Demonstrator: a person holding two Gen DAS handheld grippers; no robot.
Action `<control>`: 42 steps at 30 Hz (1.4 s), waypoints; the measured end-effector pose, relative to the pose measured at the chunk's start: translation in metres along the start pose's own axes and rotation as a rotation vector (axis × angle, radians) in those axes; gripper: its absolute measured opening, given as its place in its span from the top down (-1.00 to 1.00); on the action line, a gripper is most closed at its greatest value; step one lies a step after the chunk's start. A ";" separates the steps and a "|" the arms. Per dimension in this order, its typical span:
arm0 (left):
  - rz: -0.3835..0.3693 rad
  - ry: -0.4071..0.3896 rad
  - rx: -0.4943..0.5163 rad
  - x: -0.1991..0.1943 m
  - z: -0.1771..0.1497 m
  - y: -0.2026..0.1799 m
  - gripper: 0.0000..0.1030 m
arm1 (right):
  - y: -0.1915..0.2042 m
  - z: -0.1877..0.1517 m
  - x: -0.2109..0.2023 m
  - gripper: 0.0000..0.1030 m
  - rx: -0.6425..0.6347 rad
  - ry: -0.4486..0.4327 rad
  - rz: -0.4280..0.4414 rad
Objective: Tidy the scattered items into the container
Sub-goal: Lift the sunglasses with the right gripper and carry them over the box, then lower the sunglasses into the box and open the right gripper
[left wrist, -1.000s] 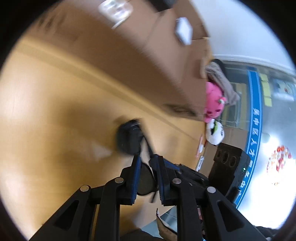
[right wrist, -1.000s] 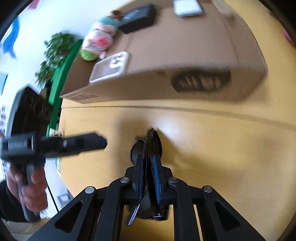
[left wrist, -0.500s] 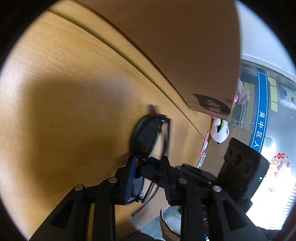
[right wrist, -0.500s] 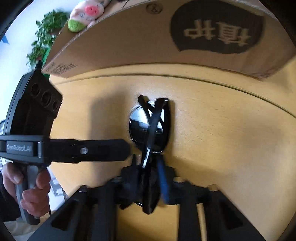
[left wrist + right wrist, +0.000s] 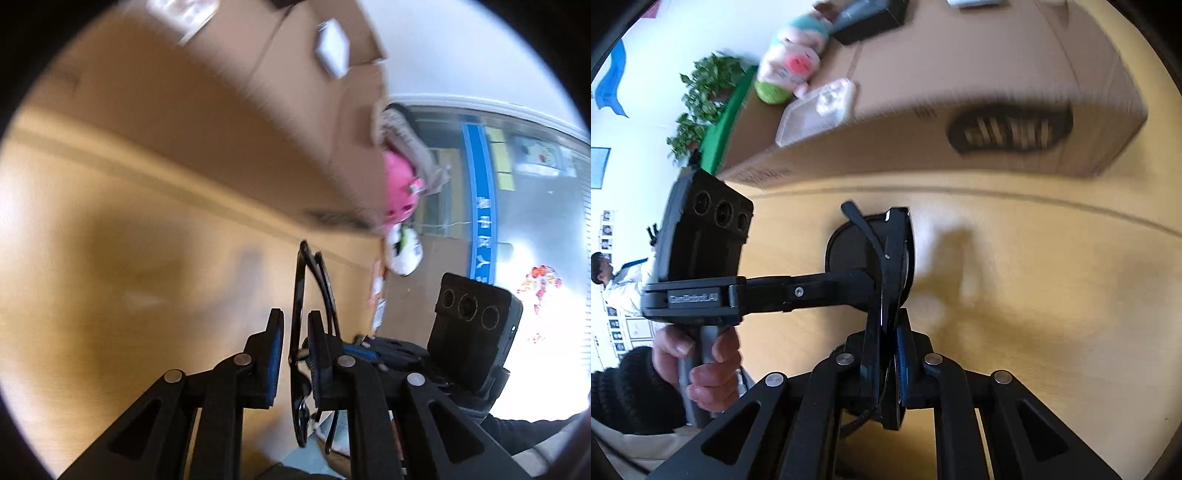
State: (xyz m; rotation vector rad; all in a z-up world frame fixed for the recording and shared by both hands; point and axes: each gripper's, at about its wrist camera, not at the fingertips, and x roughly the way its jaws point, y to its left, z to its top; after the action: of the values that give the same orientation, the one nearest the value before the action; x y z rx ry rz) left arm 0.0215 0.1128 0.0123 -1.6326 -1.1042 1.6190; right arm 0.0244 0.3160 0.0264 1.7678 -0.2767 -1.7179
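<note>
Black folded sunglasses are held edge-on above the wooden table. My right gripper is shut on the sunglasses. In the left wrist view the sunglasses stand between the fingers of my left gripper, whose jaws stand slightly apart around the frame. The left gripper also shows in the right wrist view, reaching in from the left to the glasses. The cardboard box lies just beyond, with a clear plastic case inside.
A plush pig and a black box lie in the cardboard box. A pink plush and a white plush sit past the table's edge. A green plant stands at far left.
Both grippers have lifted the sunglasses off the table and away from the box wall; the box's open top is in view again. The left jaws have loosened around the frame.
</note>
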 end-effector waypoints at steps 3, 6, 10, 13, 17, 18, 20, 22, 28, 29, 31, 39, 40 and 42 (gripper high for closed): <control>0.004 -0.035 0.053 -0.010 0.019 -0.027 0.92 | 0.019 0.009 -0.019 0.84 -0.044 -0.030 -0.003; 0.024 -0.063 0.093 -0.017 0.039 -0.055 0.94 | 0.041 0.025 -0.033 0.84 -0.070 -0.078 -0.022; 0.025 -0.078 0.171 -0.035 0.065 -0.083 0.95 | 0.053 0.051 -0.065 0.84 -0.081 -0.148 -0.031; 0.025 -0.078 0.224 -0.036 0.086 -0.100 0.95 | 0.056 0.069 -0.084 0.84 -0.086 -0.193 -0.037; 0.029 -0.057 0.261 -0.028 0.114 -0.111 0.95 | 0.052 0.092 -0.097 0.84 -0.067 -0.238 -0.048; 0.027 -0.046 0.266 -0.026 0.123 -0.109 0.95 | 0.049 0.099 -0.098 0.84 -0.059 -0.245 -0.052; 0.022 -0.025 0.273 -0.017 0.136 -0.110 0.95 | 0.043 0.109 -0.098 0.84 -0.042 -0.255 -0.065; 0.015 -0.005 0.269 -0.008 0.148 -0.108 0.95 | 0.032 0.119 -0.097 0.84 -0.011 -0.262 -0.073; -0.001 0.064 0.210 0.031 0.188 -0.085 0.95 | -0.001 0.150 -0.077 0.84 0.080 -0.260 -0.109; 0.001 0.072 0.200 0.037 0.194 -0.081 0.95 | -0.009 0.158 -0.071 0.84 0.100 -0.256 -0.118; 0.008 0.088 0.180 0.051 0.206 -0.071 0.96 | -0.022 0.170 -0.060 0.84 0.131 -0.244 -0.147; 0.092 0.144 0.102 0.098 0.229 -0.032 0.95 | -0.057 0.197 -0.013 0.84 0.218 -0.161 -0.299; 0.104 0.147 0.098 0.101 0.228 -0.030 0.94 | -0.059 0.198 -0.009 0.84 0.222 -0.153 -0.315; 0.126 0.138 0.103 0.101 0.226 -0.031 0.91 | -0.061 0.200 0.000 0.84 0.217 -0.132 -0.345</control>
State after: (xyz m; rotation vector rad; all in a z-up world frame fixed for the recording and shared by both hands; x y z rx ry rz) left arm -0.2141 0.1818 -0.0322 -1.7468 -0.8504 1.5862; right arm -0.1834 0.3035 0.0052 1.9486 -0.2312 -2.1216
